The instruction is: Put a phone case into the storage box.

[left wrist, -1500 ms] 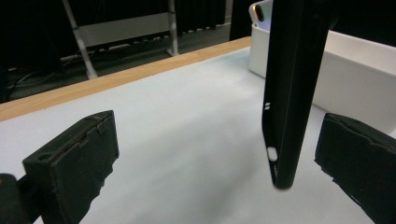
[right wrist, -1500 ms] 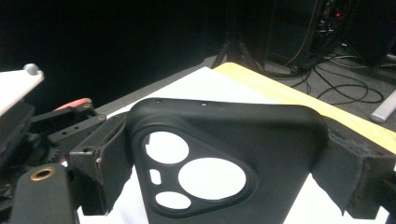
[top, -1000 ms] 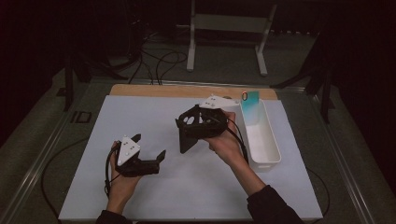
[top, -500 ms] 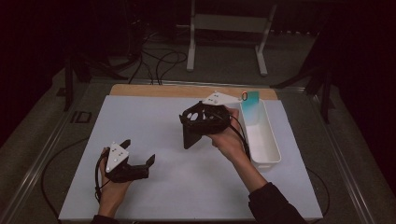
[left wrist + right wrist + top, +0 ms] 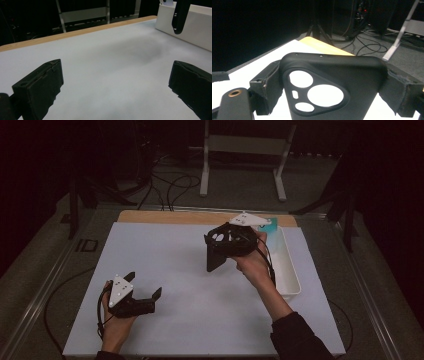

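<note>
Above the white mat [image 5: 200, 270], my right gripper [image 5: 235, 240] clamped a black phone case [image 5: 332, 87], my left gripper [image 5: 142, 295], jaws apart, had dropped nearer me, its own view caught the white bin [image 5: 197, 30].

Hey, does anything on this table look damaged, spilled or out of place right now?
Nothing is spilled or askew. One small oddity: the foam pads of the right hand-held gripper, shut on the black phone case, look ragged and torn at their edges. The left hand-held gripper rests open, and the white tray sits straight at the mat's right edge.
</note>
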### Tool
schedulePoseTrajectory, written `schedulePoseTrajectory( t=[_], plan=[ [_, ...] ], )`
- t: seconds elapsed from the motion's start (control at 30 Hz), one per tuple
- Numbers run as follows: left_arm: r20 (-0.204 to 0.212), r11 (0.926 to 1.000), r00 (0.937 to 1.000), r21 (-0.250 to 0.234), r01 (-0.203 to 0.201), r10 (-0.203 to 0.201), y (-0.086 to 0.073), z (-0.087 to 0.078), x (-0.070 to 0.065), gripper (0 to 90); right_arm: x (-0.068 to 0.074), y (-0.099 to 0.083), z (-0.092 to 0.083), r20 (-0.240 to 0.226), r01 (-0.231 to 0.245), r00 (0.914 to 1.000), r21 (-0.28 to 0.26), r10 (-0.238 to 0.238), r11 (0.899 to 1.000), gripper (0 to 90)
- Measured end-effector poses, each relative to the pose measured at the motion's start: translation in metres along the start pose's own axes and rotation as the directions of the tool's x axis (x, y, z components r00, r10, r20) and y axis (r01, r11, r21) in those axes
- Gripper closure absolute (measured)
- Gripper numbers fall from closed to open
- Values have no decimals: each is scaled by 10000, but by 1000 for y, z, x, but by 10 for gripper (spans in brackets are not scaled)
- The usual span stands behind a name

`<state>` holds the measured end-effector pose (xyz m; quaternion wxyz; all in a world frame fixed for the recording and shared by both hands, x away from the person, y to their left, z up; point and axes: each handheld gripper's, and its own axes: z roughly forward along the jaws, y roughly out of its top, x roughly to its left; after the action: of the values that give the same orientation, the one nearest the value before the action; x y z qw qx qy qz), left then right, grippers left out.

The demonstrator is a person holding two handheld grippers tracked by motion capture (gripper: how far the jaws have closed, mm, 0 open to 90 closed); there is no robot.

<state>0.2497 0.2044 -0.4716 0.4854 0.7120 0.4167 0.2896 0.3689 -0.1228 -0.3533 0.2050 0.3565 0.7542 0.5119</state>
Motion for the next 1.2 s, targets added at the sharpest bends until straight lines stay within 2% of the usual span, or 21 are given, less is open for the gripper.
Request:
schedulePoseTrajectory(
  t=[0.27, 0.6, 1.2],
  plan=[
    [-51, 10000, 10000, 26, 26, -26, -1, -1, 1, 0, -13, 2, -4, 344, -155, 9993, -73, 157, 9999, 138],
    [-39, 10000, 10000, 6, 16, -16, -1, -1, 1, 0, -27, 9, -7, 760, -133, 9970, -185, 147, 9997, 138],
    [-114, 10000, 9999, -2, 76, -76, -1, -3, 3, 0, -51, 18, 4, 1714, -259, 9848, -106, 273, 9996, 138]
  ],
)
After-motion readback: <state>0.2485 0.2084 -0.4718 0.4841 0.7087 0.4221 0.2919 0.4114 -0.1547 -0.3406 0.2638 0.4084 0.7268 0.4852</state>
